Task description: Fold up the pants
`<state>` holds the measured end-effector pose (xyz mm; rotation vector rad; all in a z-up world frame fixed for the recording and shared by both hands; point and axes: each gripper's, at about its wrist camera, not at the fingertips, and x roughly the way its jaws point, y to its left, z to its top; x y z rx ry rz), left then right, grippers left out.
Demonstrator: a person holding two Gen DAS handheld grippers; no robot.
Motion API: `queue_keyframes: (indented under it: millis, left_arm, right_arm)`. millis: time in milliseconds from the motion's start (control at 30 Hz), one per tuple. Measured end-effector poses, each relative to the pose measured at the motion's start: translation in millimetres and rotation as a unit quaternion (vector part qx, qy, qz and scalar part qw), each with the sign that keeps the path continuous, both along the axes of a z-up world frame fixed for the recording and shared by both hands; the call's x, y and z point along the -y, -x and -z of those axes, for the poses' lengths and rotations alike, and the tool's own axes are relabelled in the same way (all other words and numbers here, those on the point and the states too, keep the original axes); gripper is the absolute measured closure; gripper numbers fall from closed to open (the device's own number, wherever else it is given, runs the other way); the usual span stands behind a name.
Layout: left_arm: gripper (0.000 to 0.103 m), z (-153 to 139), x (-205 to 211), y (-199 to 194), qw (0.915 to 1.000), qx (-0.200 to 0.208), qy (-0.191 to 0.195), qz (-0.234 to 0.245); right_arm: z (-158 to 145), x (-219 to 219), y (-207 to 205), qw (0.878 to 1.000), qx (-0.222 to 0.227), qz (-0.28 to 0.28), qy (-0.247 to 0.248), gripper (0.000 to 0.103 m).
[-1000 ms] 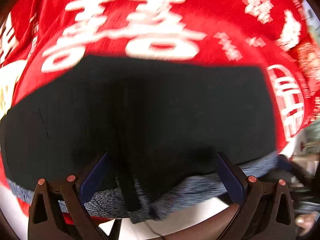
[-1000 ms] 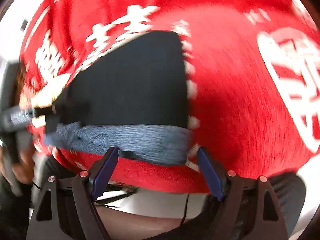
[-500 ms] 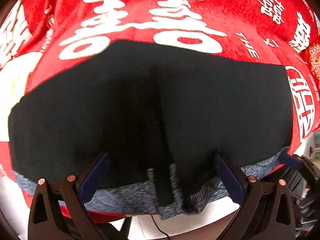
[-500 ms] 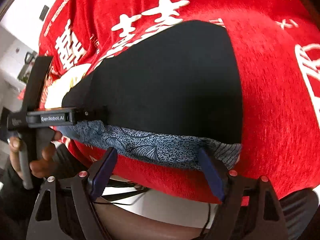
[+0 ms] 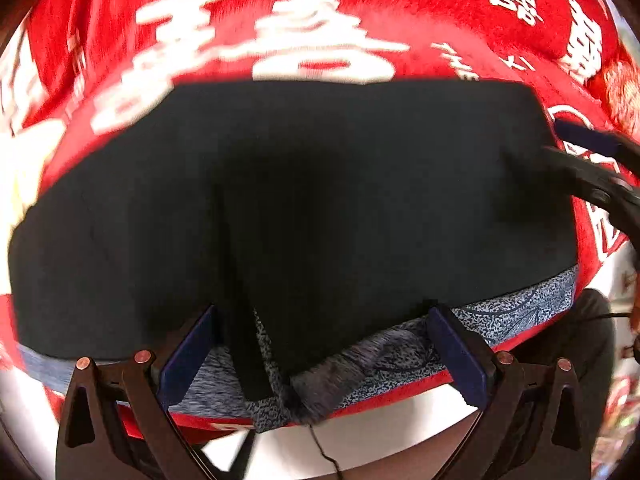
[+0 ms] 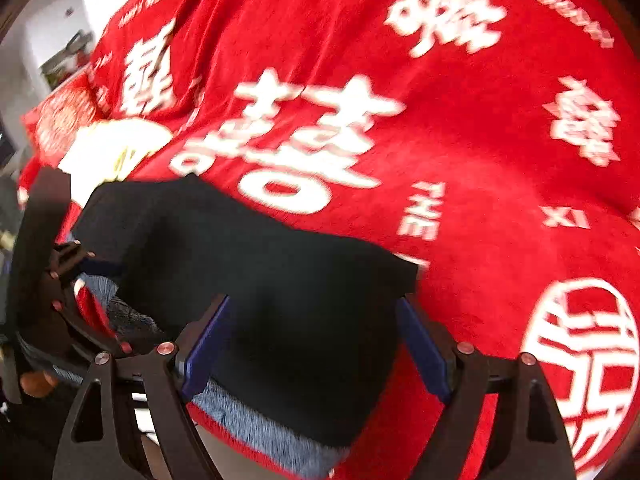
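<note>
Black pants with a grey-blue patterned waistband lie flat on a red blanket with white characters. My left gripper is open over the waistband edge near the pants' middle seam. My right gripper is open, its fingers straddling the pants' right corner. The right gripper also shows at the right edge of the left wrist view, and the left gripper at the left edge of the right wrist view.
The blanket's near edge runs just below the waistband, with pale floor and a thin cable beneath. A white and yellow patch lies on the blanket left of the pants.
The right gripper has moved forward over the pants' right corner. The left gripper has stayed open at the waistband, shifting slightly.
</note>
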<state>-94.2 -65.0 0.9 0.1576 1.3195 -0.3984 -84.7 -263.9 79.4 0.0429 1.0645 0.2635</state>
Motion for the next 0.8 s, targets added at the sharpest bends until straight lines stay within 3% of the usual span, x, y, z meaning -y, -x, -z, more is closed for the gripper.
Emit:
queue_keyframes:
  millis: [100,167,267,433,633,800]
  left_arm:
    - [0.000,-1.7,-2.9,-1.8,0.9999,-0.001,0.010,-0.004]
    - [0.000,-1.0,-1.9,-1.1,1.0000,0.002,0.005,0.000]
    - [0.000,-0.2,-1.6,0.5,1.0000,0.003,0.005,0.002]
    - [0.000,-2.6,-4.5,2.3,1.0000,0.005,0.004,0.001]
    - [0.000,-2.1,-3.7,2.0,1.0000,0.005,0.001,0.004]
    - [0.000,-9.5,-13.4,1.2,0.9999,0.015,0.001,-0.002]
  right_arm:
    - [25.4,6.1,-21.6,0.999,-0.027,0.016,-0.010,0.016]
    - [26.0,5.2,-25.5,0.999,-0.036,0.014,-0.017,0.007]
    - [14.2,-2.0,-23.1,0.999,-0.045,0.009,0.004,0.006]
    - [-19.9,-5.0,5.2,0.999,0.001,0.017,-0.037,0.006]
    - [21.7,-31.7,14.2,0.997,-0.057,-0.003,0.053,0.006]
    - [6.8,-48.5,13.6,0.995,-0.032,0.004,0.097,0.004]
